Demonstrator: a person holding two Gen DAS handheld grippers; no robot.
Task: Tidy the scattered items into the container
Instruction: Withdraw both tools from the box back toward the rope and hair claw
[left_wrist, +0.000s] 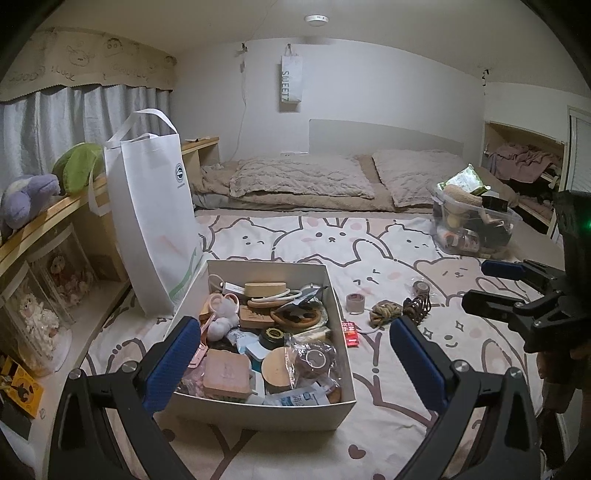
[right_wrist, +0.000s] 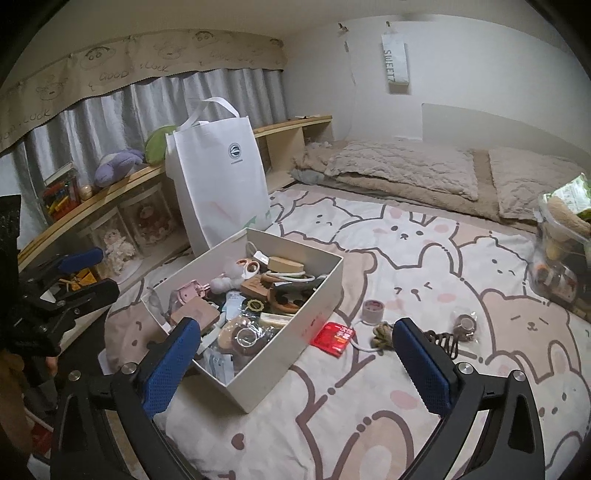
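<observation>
- The open white cardboard box (left_wrist: 258, 406), already heaped with small items, sits on the cartoon-animal bedsheet (right_wrist: 424, 236); the leftover scatter lies on the sheet just to the right of the box's right wall.
- Nearest the box is a flat red rectangular packet (right_wrist: 333, 338), just beside that wall. To its right, in a loose row running left to right, are a small taupe tape roll (right_wrist: 372, 311), a thin white cord (right_wrist: 360, 345), a knotted bundle of tan rope (right_wrist: 382, 333), a dark brown coiled hair clip (right_wrist: 445, 341) and a second small wrapped tape roll (right_wrist: 466, 324).
- The right gripper (right_wrist: 295, 354) hangs empty with its blue-padded jaws wide apart; the red packet lies ahead of it between the two fingers, a little right of centre and slightly farther off.
- The left gripper (left_wrist: 295, 349) is also spread wide and empty, poised over the near end of the box.
- The right hand looks the nearer one for the packet.
- The packet lies flat and skewed on the sheet, its long axis seeming to run from near-left to far-right; gripping across its short width likely needs a slight wrist turn.
</observation>
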